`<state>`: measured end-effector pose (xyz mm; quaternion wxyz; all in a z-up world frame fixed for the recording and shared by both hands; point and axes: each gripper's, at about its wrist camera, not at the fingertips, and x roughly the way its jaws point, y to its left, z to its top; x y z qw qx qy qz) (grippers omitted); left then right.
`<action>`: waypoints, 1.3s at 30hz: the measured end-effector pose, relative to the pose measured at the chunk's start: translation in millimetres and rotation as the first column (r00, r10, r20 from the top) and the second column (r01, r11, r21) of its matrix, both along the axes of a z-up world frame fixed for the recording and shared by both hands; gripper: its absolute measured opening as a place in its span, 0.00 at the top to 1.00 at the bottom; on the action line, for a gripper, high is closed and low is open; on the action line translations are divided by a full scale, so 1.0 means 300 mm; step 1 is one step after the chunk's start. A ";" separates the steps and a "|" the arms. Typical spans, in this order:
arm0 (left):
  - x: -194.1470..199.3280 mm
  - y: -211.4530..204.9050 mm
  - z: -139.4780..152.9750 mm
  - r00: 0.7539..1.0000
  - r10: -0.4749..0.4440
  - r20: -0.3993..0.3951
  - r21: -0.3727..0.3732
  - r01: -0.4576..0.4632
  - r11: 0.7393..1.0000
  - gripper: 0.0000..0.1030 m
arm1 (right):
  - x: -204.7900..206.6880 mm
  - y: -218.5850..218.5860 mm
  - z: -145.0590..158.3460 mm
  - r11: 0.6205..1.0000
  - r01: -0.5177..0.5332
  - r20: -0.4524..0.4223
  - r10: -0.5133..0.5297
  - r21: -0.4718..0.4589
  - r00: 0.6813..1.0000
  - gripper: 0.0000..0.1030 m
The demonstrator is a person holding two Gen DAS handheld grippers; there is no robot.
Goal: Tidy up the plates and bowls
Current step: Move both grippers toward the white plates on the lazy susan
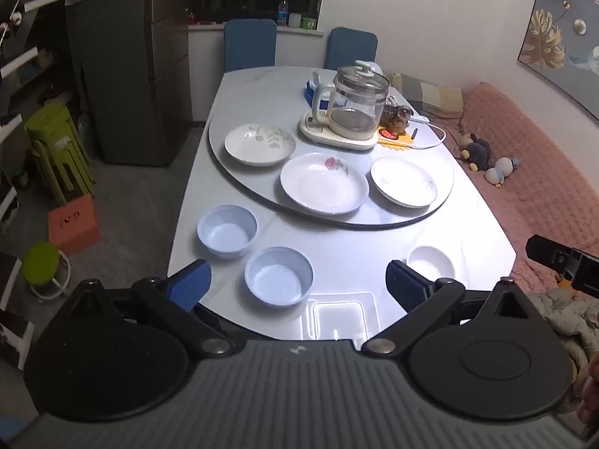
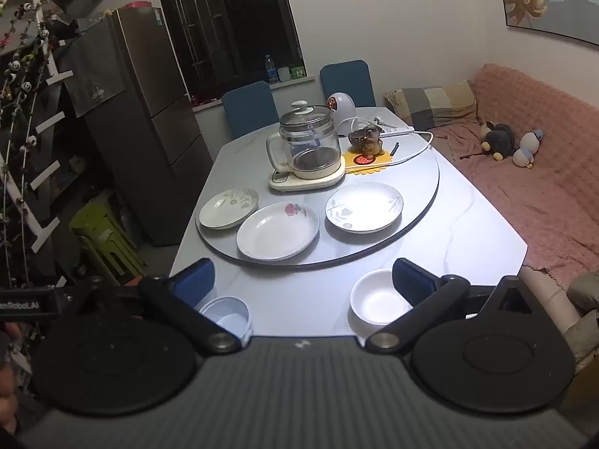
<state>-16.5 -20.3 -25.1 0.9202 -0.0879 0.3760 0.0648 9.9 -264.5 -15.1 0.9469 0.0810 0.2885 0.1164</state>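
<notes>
Across the middle of both frames a pale bench (image 1: 337, 254) is carrying a round turntable (image 1: 239, 187) with three plates side by side: a leaf-patterned plate (image 1: 258, 144) at the left, a rose plate (image 1: 324, 183) in the centre and a white plate (image 1: 404, 181) at the right, a glass kettle (image 1: 348, 106) standing behind them. Nearer the lower edge, two blue bowls (image 1: 227, 232) (image 1: 279, 275) are sitting on the bench just apart, and a white bowl (image 2: 378, 297) is resting well to their right. Low in the left view, the left tool (image 1: 299, 280) is hanging wide over the nearer blue bowl, gripping nothing. Low in the right view, the right tool (image 2: 305, 280) is also standing wide and empty, its right finger (image 2: 411, 280) just beside the white bowl.
</notes>
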 end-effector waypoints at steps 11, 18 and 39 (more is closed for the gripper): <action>0.019 -0.013 -0.028 0.999 0.015 -0.038 0.047 -0.013 0.999 0.02 | 0.013 0.013 -0.030 1.000 -0.027 -0.019 0.027 -0.003 0.999 0.00; -0.011 -0.022 -0.011 0.999 0.026 -0.018 0.056 -0.025 0.998 0.02 | 0.005 0.031 -0.020 0.998 -0.060 -0.015 0.060 -0.006 0.998 0.00; -0.068 -0.050 0.012 0.998 0.048 0.036 0.057 -0.050 0.997 0.02 | -0.006 0.018 -0.011 0.997 -0.077 -0.019 0.077 -0.010 0.997 0.00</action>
